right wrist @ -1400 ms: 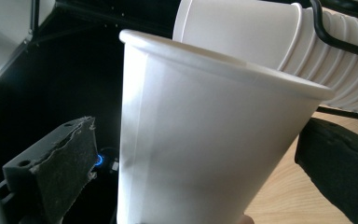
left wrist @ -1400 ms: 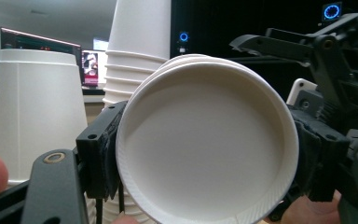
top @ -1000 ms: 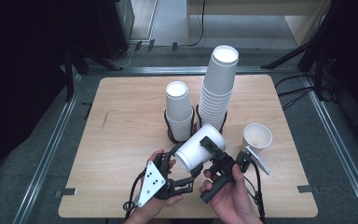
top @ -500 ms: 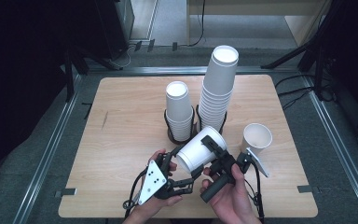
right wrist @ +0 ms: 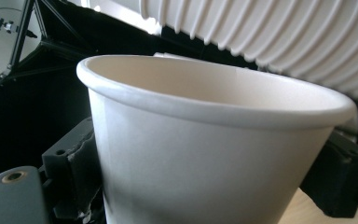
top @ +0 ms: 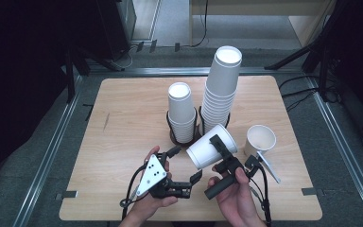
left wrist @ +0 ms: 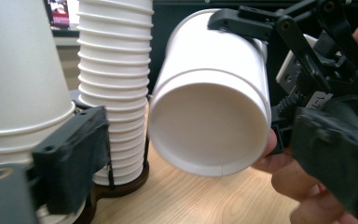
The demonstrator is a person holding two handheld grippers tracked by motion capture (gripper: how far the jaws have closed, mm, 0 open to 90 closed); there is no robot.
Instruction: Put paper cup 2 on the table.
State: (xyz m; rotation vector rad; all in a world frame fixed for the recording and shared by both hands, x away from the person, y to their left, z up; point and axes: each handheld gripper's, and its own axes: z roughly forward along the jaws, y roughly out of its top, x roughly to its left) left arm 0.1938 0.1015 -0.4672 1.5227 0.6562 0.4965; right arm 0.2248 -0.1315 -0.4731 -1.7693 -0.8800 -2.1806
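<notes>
Cup [top: 211, 145] lies tilted above the table's [top: 123, 118] front, clamped across its wall by the right gripper [top: 222, 153], mouth facing the left gripper [top: 185, 164]. That one sits just beside it, jaws spread, seemingly touching nothing.

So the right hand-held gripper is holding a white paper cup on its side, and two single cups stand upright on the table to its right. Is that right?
Not quite: the right hand-held gripper does clamp a white paper cup tipped on its side, but the high view shows one single cup standing upright to its right, not two. The other cups are in two stacks behind.
</notes>
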